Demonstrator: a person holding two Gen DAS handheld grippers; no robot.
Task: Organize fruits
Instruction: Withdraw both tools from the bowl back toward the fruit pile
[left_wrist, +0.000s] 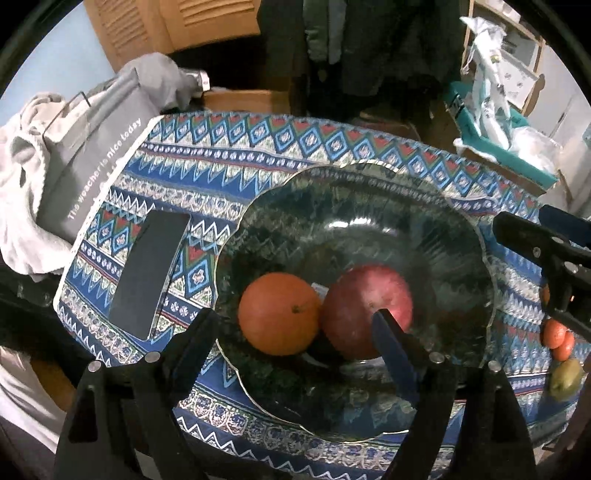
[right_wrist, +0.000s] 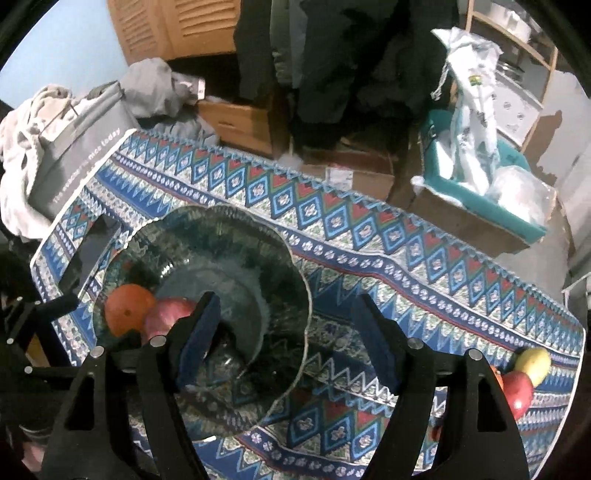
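A: Start close. What are the grippers doing?

B: The left gripper (left_wrist: 295, 325) hangs over the near side of the bowl (left_wrist: 369, 206) with its jaws wide apart. The orange (left_wrist: 279, 314) and the apple (left_wrist: 365, 310) lie between its fingers, but neither pad presses on them, so it holds nothing. The right gripper (right_wrist: 284, 314) is also spread wide and empty, one finger over the bowl's inside, the other over the cloth (right_wrist: 369, 236) just beside the rim.

A: And the fruit in the bowl?

B: The orange and the apple sit side by side on the bowl's floor, touching, orange to the left in the left wrist view.

A: Anything still outside it?

B: Yes. At the right end of the table, well apart from the bowl, lie a yellow fruit (right_wrist: 533, 365) and a red fruit (right_wrist: 517, 393), touching each other. The left view shows two small orange fruits (left_wrist: 557, 338) there as well.

A: Further off?

B: A dark phone (left_wrist: 149, 275) lies flat on the cloth left of the bowl. Beyond the table's left corner stands a grey bag (left_wrist: 92, 147) with pale clothes heaped round it. Behind the table are cardboard boxes (right_wrist: 240, 118) and hanging dark garments.
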